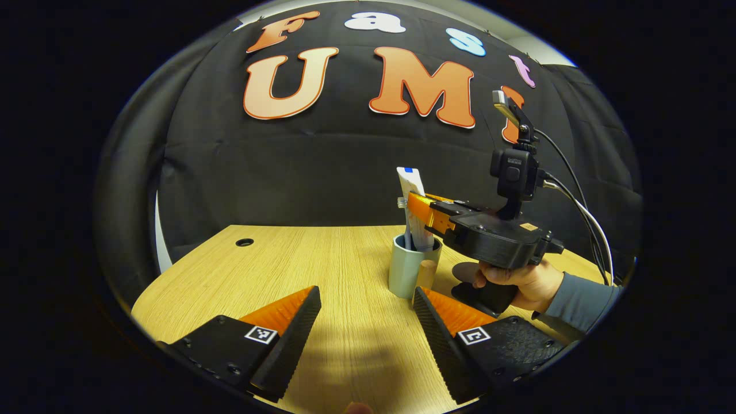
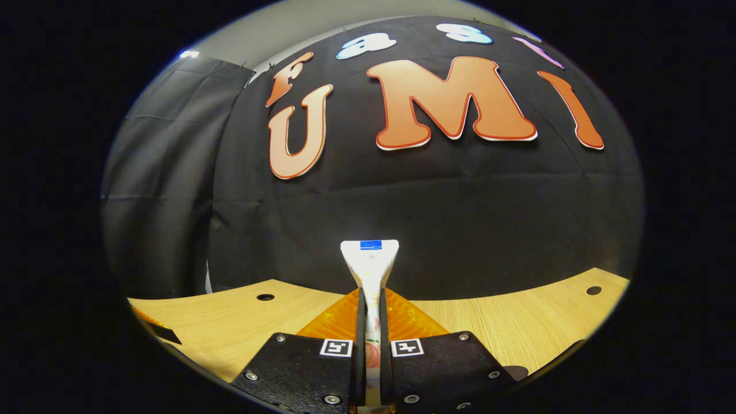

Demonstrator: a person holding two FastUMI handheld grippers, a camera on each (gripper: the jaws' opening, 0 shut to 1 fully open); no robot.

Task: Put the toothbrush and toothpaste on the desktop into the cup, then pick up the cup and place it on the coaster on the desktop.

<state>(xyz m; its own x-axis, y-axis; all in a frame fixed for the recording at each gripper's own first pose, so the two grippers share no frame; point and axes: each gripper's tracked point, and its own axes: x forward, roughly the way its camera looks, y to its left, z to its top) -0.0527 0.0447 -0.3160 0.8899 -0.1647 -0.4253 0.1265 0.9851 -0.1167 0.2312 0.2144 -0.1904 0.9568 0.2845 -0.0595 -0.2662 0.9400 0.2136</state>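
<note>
Lowering toothpaste (image 2: 370, 261) into cup (image 1: 409, 267), right gripper (image 1: 415, 206) clenched on tube, tail up at 12 o'clock. My left gripper (image 1: 366, 313) released, cup ahead. I'd keep tube vertical, release only once seated. Coaster (image 1: 467, 272) at cup's 3 o'clock.

Toothpaste (image 2: 370, 261) upright between pinching fingers (image 2: 360, 339)

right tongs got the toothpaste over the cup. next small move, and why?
Probably open the right tongs and let go. They are shut on the toothpaste, which stands upright with its lower end already inside the cup. The left tongs sit open nearby, holding nothing.
</note>
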